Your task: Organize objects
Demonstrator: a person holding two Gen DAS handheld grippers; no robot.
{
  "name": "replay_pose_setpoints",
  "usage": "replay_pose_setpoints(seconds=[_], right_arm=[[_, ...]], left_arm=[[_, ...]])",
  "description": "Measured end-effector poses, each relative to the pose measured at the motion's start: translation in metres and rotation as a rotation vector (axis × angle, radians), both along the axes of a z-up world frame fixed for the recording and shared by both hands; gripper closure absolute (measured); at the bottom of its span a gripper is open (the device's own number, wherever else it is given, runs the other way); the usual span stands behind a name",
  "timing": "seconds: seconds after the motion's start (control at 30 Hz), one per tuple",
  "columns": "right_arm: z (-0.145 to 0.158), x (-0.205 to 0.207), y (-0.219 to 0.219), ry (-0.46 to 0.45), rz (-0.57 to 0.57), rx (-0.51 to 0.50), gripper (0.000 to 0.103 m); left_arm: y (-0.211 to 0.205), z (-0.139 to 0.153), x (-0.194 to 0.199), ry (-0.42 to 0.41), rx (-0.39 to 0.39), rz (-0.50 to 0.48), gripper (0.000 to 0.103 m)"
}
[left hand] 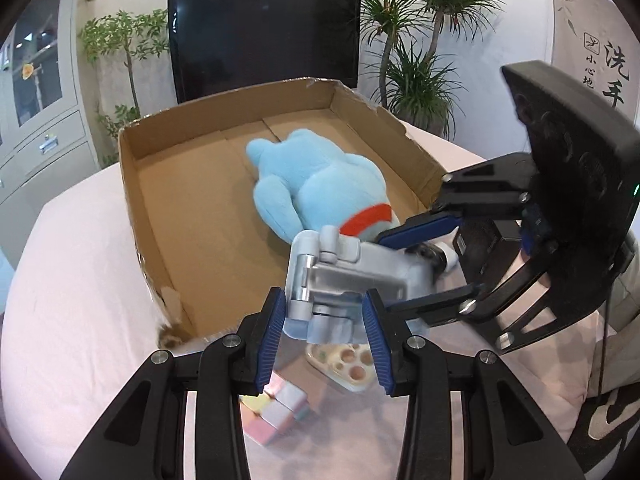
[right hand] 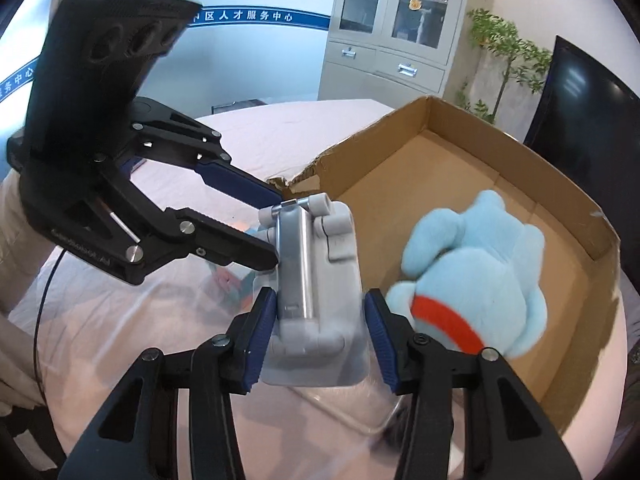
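A grey folding stand in a clear plastic pack (left hand: 348,276) (right hand: 312,276) hangs above the table beside the cardboard box (left hand: 136,200) (right hand: 448,128). My left gripper (left hand: 326,338) (right hand: 276,226) and my right gripper (right hand: 320,332) (left hand: 404,264) are both shut on this pack from different sides. A blue plush toy with a red collar (left hand: 316,184) (right hand: 476,272) lies inside the box. A pastel cube puzzle (left hand: 276,410) and a small paint palette (left hand: 344,362) lie on the pink cloth below the left gripper.
The table carries a pink cloth (left hand: 80,300). A black monitor (left hand: 264,28) and potted plants (left hand: 420,40) stand behind the box. A grey cabinet (right hand: 392,28) stands by the wall. A shoe (left hand: 612,420) shows at the right edge.
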State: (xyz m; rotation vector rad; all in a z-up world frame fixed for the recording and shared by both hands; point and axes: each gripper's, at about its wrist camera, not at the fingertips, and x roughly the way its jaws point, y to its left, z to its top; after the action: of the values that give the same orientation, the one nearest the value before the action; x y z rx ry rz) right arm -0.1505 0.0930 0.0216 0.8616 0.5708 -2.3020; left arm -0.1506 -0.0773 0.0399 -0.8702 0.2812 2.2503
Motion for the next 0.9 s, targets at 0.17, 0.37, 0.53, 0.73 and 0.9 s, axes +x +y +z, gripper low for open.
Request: replay_pose_setpoints(seconds=[0.17,0.37,0.53,0.73,0.9], right_arm=[[-0.012,-0.015,-0.013,-0.029,0.008,0.012,0.06],[-0.002,-0.024,-0.017,-0.002,0.006,0.006,0.094],[-0.008,-0.025,-0.012,-0.047,-0.01,-0.006,0.089],[-0.022,0.005,0.02,-0.155,-0.044,-0.169,0.022],[-0.057,0.024,0.004,-0.182,-0.085,-0.158,0.022]], left_arm=[[-0.001,-0.001,-0.014,-0.01,0.004,-0.018,0.067],[0.004,0.003,-0.022,0.01,0.004,-0.036,0.069],[-0.013,-0.003,-0.023,-0.015,0.006,-0.002,0.069],[-0.024,-0.045,-0.005,-0.12,-0.054,-0.02,0.051],[-0.022,-0.066,0.013,-0.151,-0.05,-0.012,0.048]])
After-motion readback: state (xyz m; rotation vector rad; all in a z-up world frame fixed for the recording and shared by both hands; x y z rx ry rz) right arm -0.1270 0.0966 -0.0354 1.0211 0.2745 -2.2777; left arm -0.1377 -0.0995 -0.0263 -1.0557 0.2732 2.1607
